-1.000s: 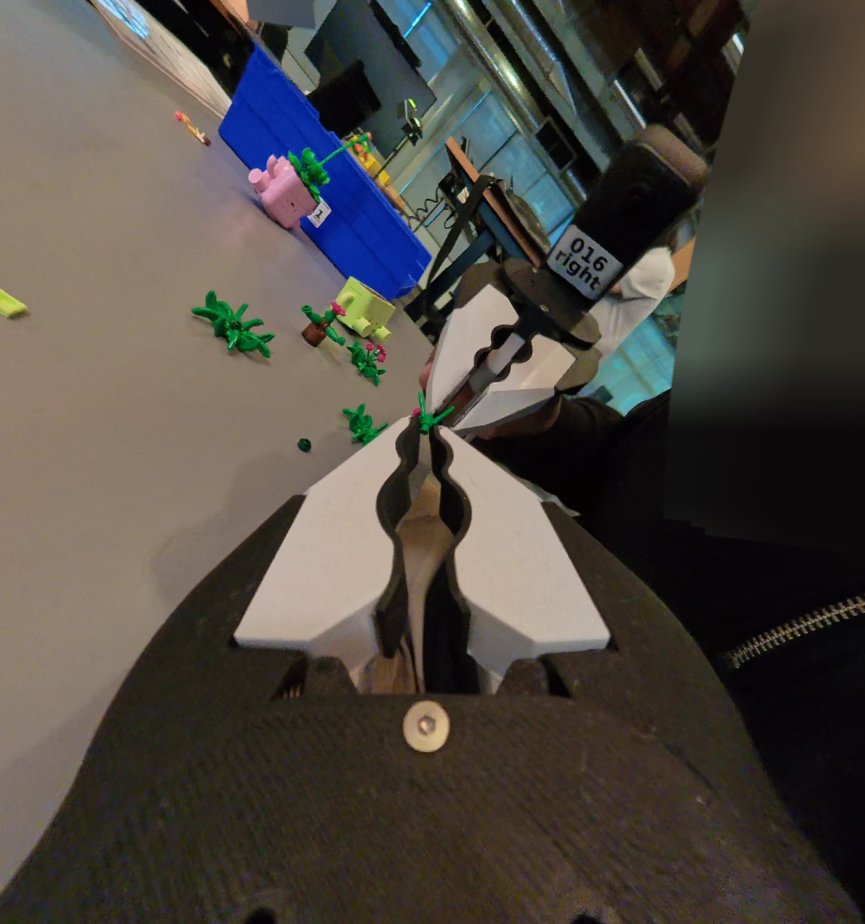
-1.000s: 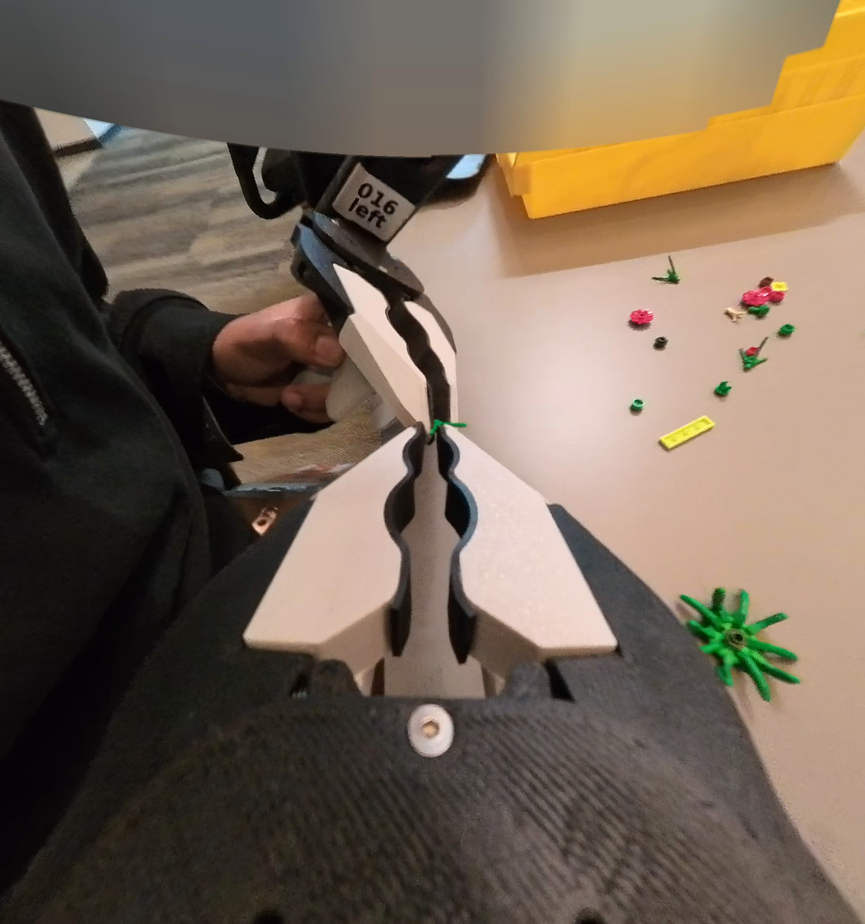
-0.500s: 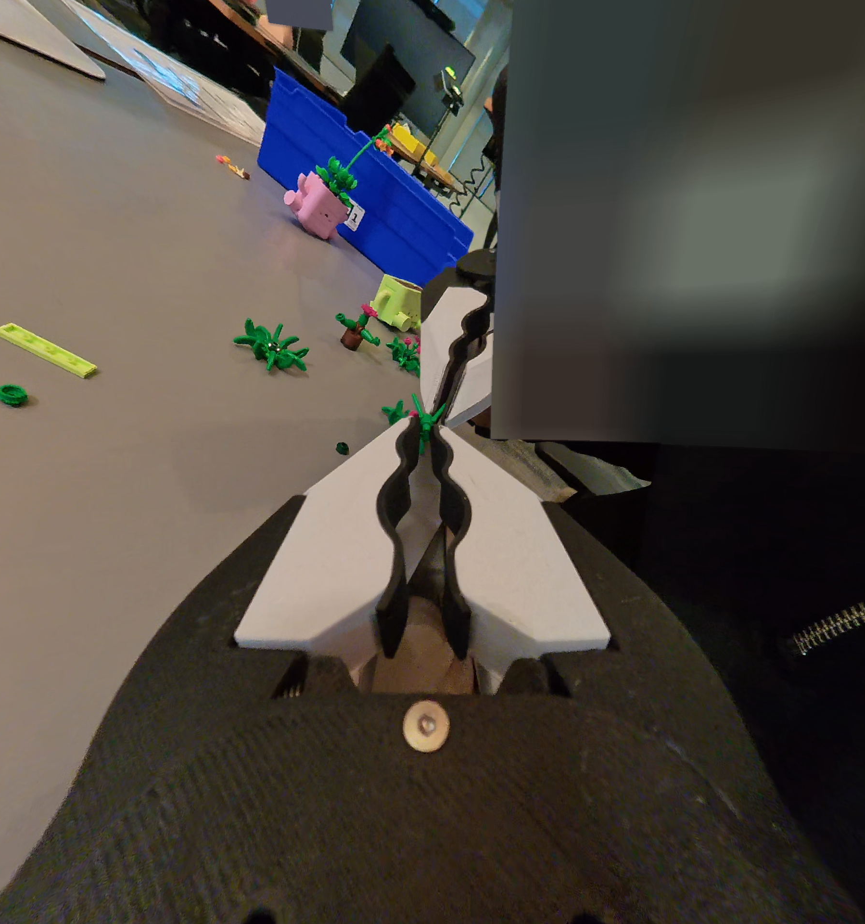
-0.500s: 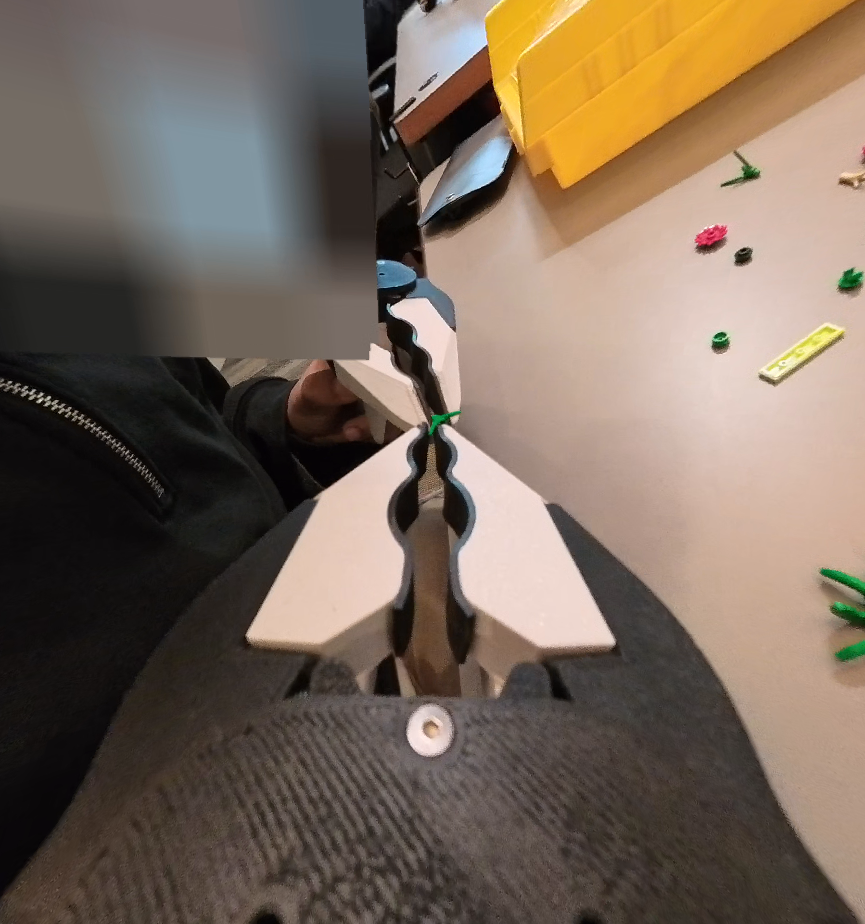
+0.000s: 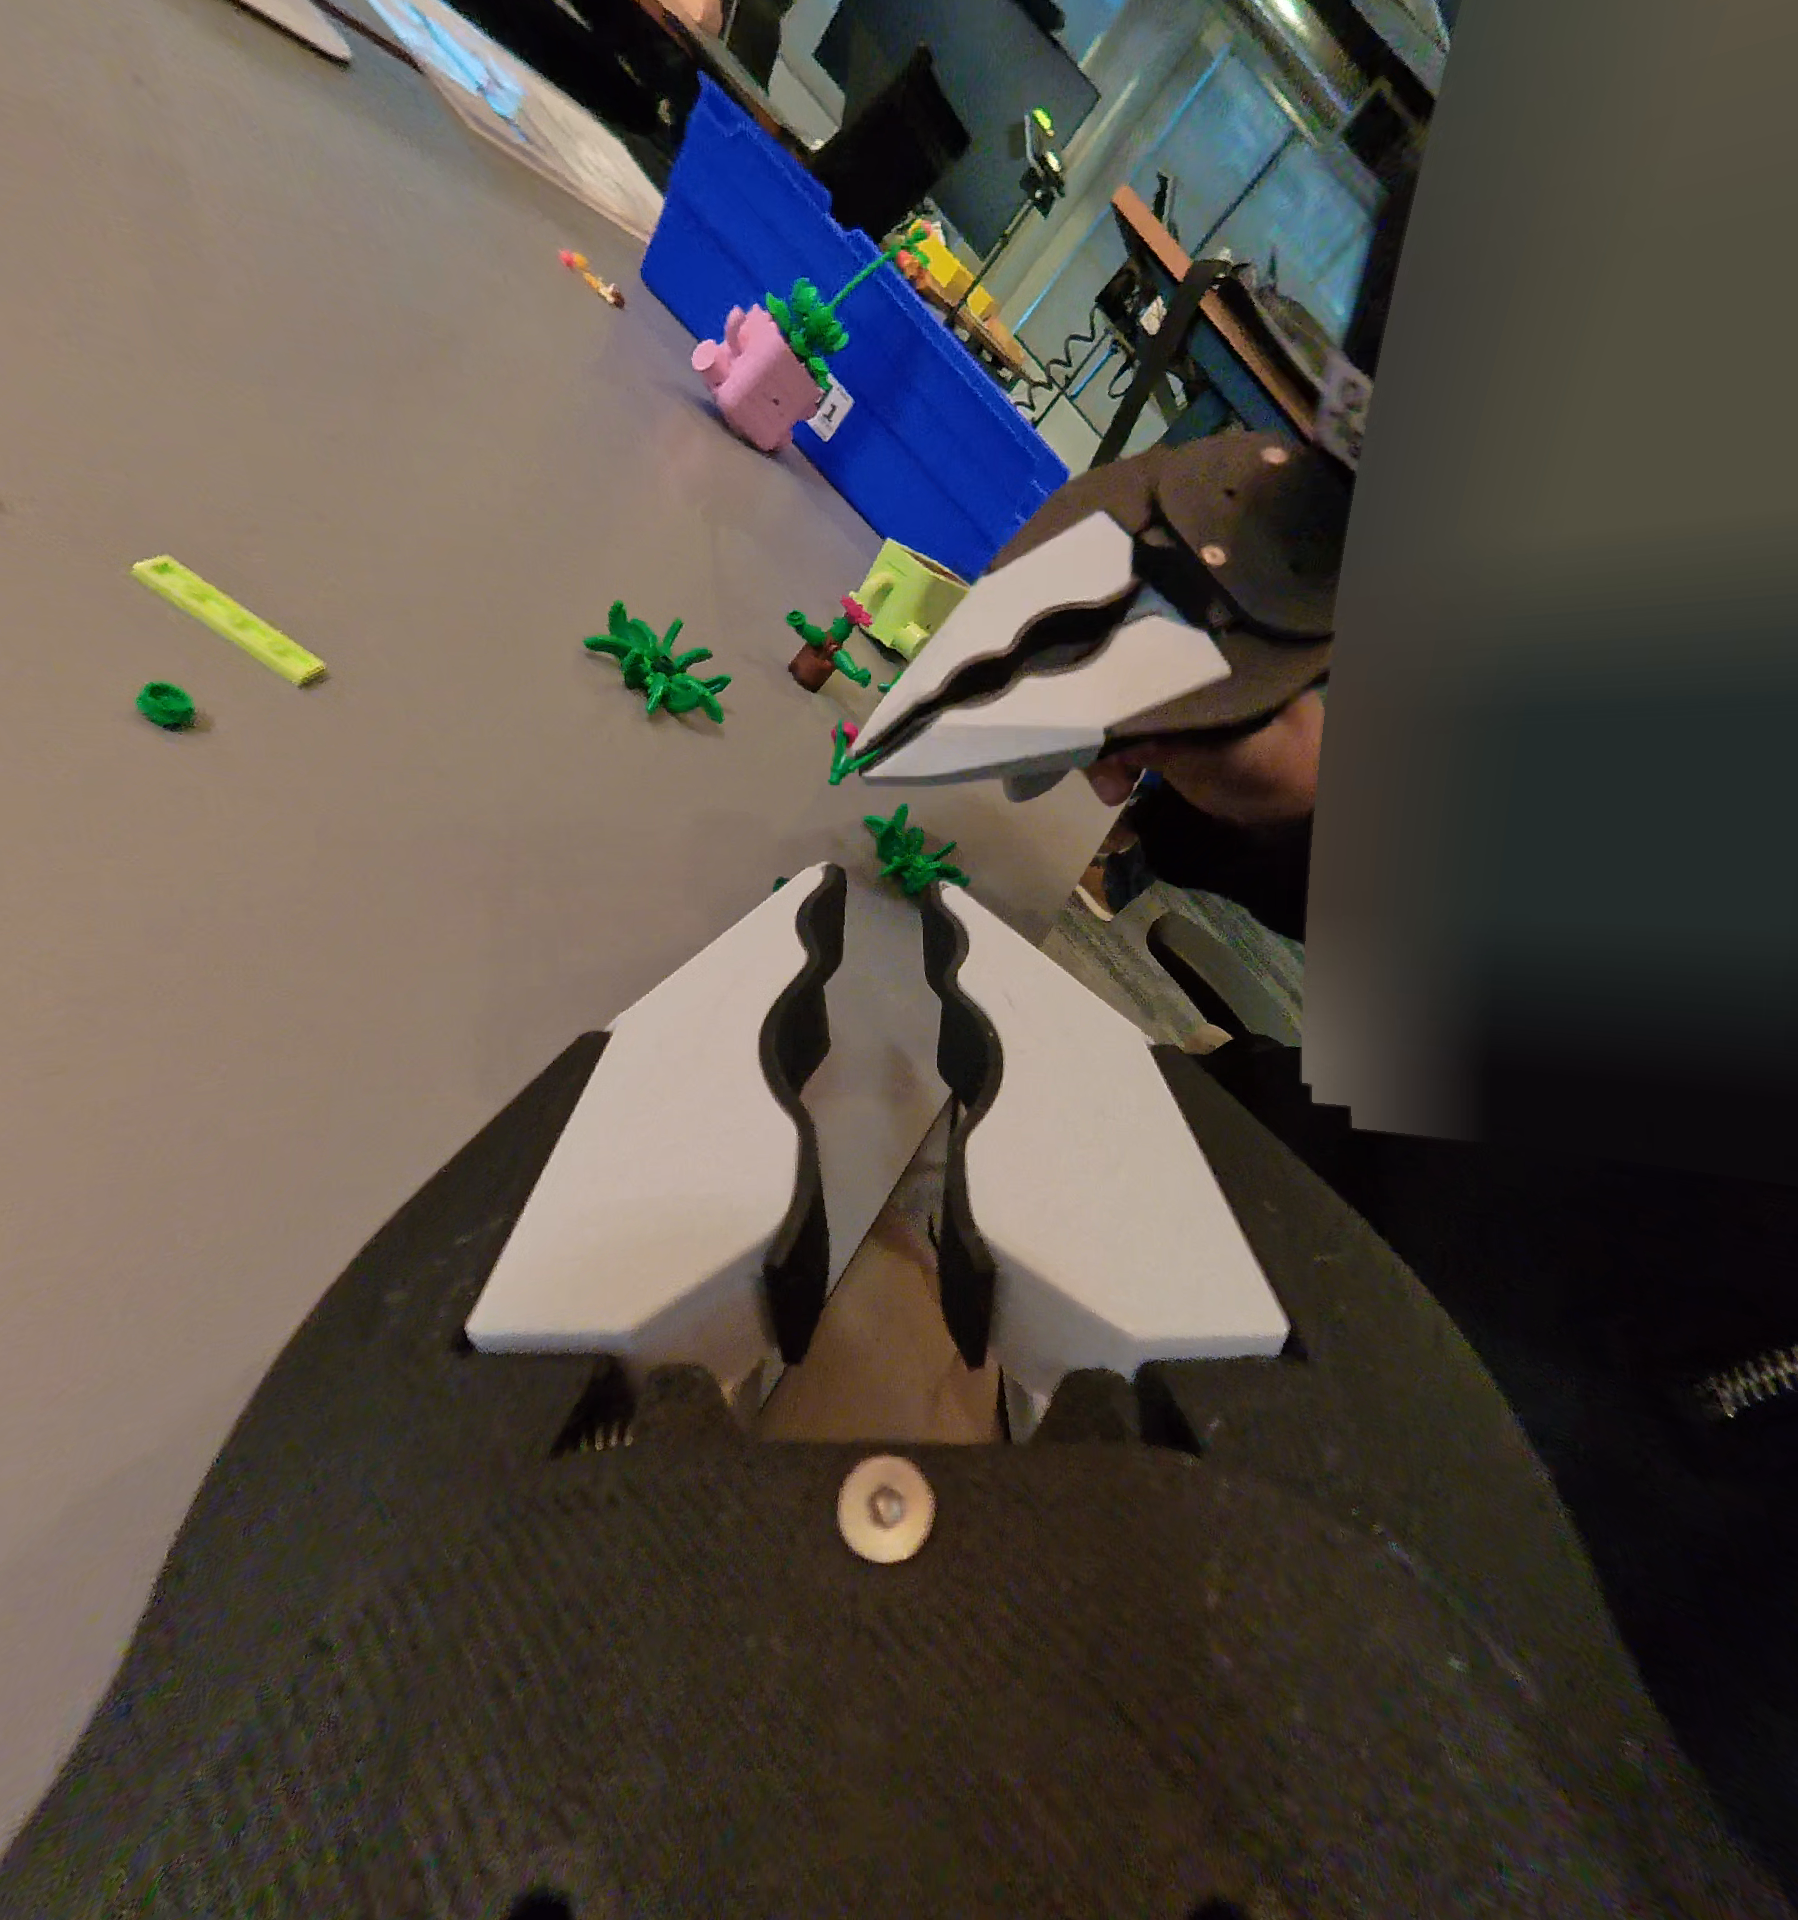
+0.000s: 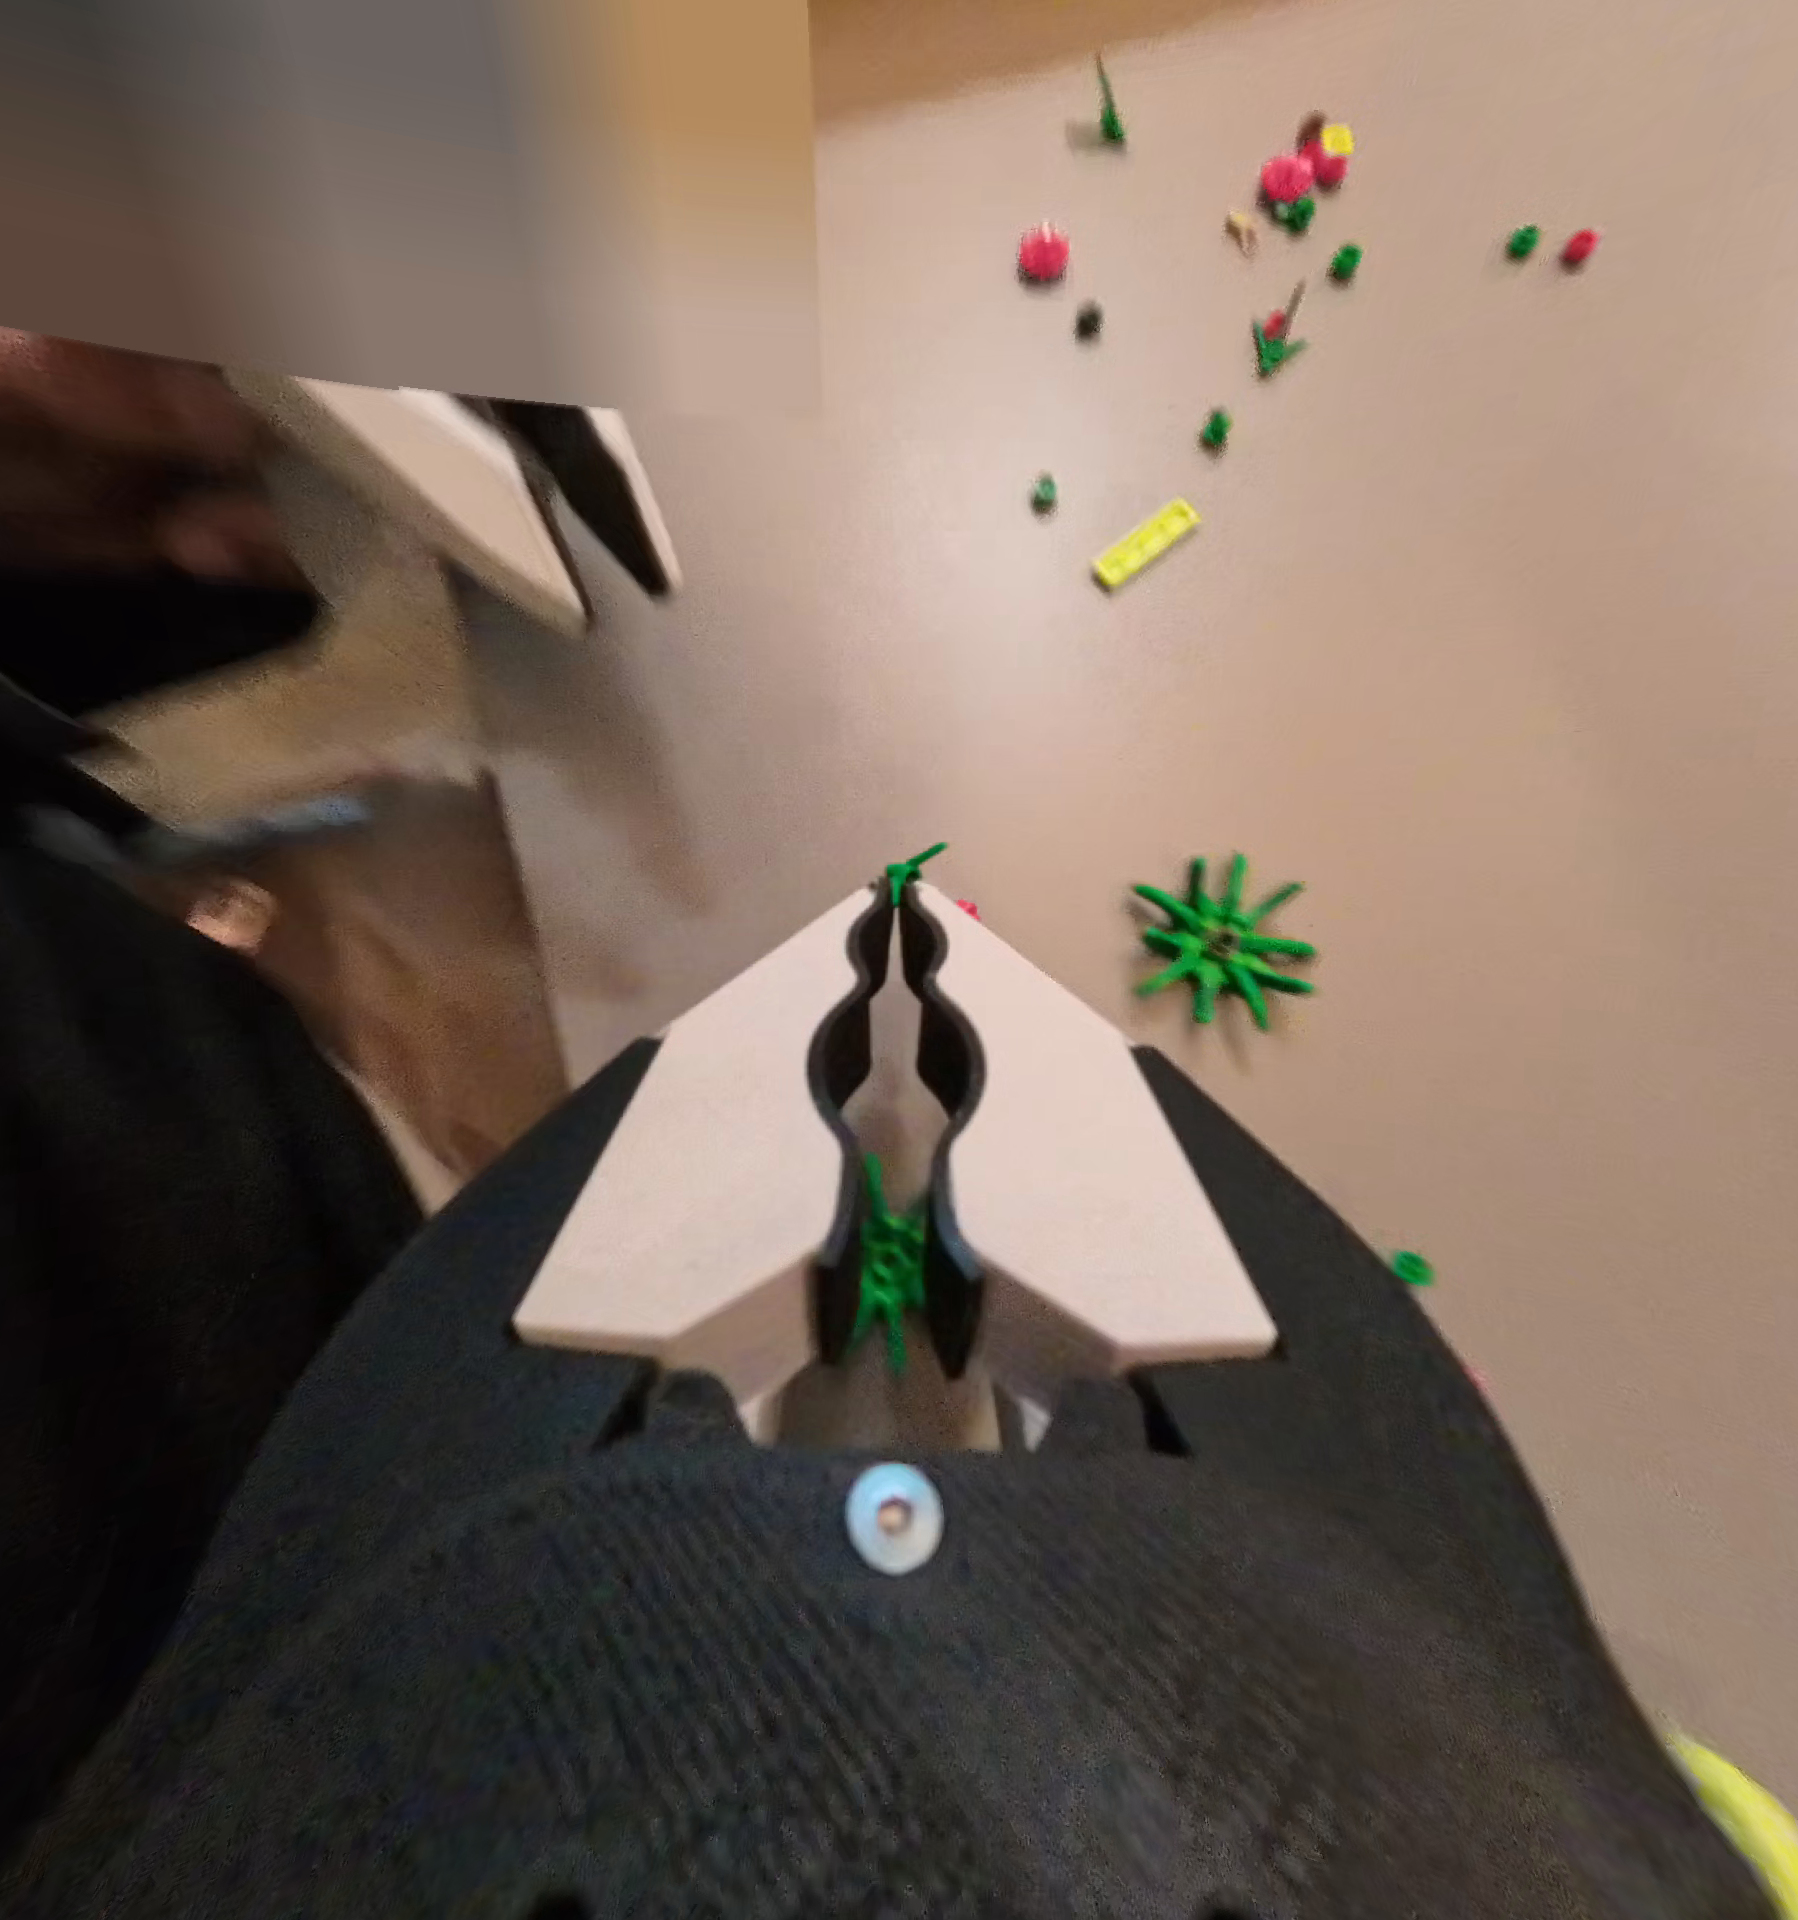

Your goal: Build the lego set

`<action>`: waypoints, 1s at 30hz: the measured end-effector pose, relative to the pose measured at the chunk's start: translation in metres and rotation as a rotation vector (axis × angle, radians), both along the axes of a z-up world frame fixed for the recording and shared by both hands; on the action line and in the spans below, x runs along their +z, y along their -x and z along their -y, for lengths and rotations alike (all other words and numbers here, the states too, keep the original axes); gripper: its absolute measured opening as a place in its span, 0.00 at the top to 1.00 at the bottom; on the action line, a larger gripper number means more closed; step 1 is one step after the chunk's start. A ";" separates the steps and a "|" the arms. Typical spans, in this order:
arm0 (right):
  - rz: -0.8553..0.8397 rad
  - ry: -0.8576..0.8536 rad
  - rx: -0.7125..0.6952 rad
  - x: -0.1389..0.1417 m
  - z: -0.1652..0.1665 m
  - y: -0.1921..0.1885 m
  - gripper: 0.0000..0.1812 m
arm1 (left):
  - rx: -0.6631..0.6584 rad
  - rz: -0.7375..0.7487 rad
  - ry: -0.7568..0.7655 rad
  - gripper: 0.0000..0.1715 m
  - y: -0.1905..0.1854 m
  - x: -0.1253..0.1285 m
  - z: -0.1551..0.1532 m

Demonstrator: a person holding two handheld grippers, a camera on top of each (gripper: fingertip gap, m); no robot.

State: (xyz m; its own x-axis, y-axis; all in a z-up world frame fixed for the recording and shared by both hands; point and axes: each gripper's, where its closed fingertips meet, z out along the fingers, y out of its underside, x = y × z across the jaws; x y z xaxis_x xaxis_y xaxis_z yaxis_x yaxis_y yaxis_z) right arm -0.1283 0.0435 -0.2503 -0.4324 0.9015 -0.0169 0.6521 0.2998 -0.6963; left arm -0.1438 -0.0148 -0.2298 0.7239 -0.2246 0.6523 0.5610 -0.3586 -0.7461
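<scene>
My right gripper (image 6: 900,891) is shut on a small green stem piece (image 6: 914,862) that sticks out past its tips. In the left wrist view the right gripper (image 5: 869,758) hangs above the table with that stem and a pink bloom (image 5: 845,750) at its tip. My left gripper (image 5: 887,885) is open and empty, just below and apart from it. A small green leaf piece (image 5: 910,852) lies on the table past the left tips. The left gripper (image 6: 620,603) shows blurred at the upper left of the right wrist view.
A pink pot with a green plant (image 5: 760,384) stands by a blue bin (image 5: 895,405). A lime pot (image 5: 916,603), a brown potted flower (image 5: 822,655), a spiky green leaf (image 5: 656,670), a lime plate (image 5: 225,620) and several small red and green bits (image 6: 1042,252) lie on the table. My hands' fingertips stand some 7 centimetres from each other. The spiky green leaf (image 5: 656,670) lies some 8 centimetres from my right tips, 15 centimetres from my left tips. It is also in sight in the right wrist view (image 6: 1204,922).
My left gripper has opened and let go of the stem. The right gripper kept the stem and the two grippers have drawn apart.
</scene>
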 end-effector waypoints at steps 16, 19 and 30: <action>0.032 -0.609 0.267 -0.033 0.006 -0.010 1.00 | 0.031 0.025 0.058 0.94 0.008 -0.010 0.001; 0.036 -0.632 0.273 -0.035 0.004 -0.009 1.00 | 0.029 0.028 0.060 0.94 0.007 -0.011 0.001; 0.057 -0.645 0.304 -0.035 0.007 -0.011 1.00 | 0.029 0.033 0.060 0.95 0.008 -0.011 0.001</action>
State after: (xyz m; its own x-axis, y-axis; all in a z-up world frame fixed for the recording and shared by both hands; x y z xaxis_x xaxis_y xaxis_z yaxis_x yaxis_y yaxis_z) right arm -0.1173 0.0364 -0.2854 -0.6807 0.5793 0.4484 0.5045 0.8145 -0.2863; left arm -0.1517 -0.0157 -0.2405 0.7075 -0.1634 0.6876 0.5957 -0.3856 -0.7046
